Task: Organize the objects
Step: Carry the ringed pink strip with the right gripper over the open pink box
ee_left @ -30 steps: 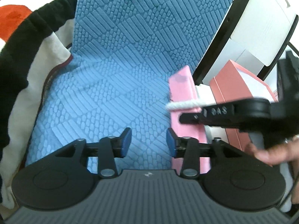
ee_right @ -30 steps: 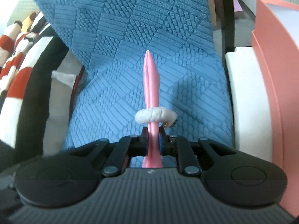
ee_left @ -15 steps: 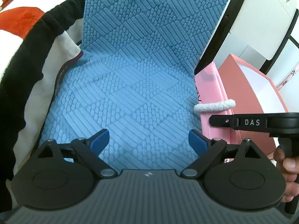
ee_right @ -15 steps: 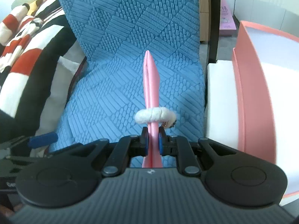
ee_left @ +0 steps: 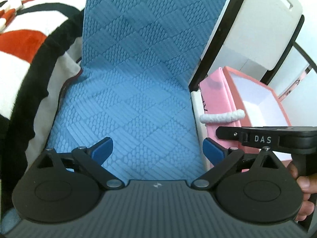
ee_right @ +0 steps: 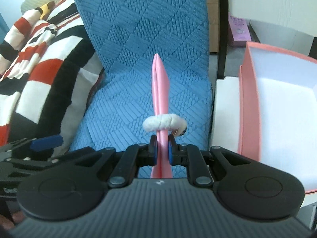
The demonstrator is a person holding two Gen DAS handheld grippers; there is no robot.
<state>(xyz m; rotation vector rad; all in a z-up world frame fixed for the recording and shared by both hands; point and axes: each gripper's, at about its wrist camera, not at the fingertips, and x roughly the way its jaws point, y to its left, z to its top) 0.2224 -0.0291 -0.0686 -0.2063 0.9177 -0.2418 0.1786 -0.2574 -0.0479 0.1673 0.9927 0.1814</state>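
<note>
Nearest in the right wrist view, the right tool (ee_right: pixel 162 154) is clamped on the thin pink bag (ee_right: pixel 160 107), seen edge-on, w/ its white rope handle (ee_right: pixel 164 123) looped just in front of the pads. The bag hangs over the blue textured seat (ee_right: pixel 142 91), not yet over the box. In the left wrist view the left tool (ee_left: pixel 157 148) stands wide apart; its jaws have just been opening and nothing is between them, only the blue seat below. Beside it, at the right edge, a hand (ee_left: pixel 305 190) grips the other tool's handle. Farther right is the open pink box (ee_right: pixel 277 103) w/ white inside, standing on a white surface (ee_right: pixel 225 107) next to the seat; a striped red-black-white blanket (ee_right: pixel 35 63) lies at the left. I judge the step is carrying the bag toward the box. Risks: the grip is on a thin flat edge, so the bag may swing or slip if the move is quick; the loose end could catch on the box rim and fold instead of going in; the rope handle may snag on a pad at release. The left tool is near the path, so a bump is possible.
</note>
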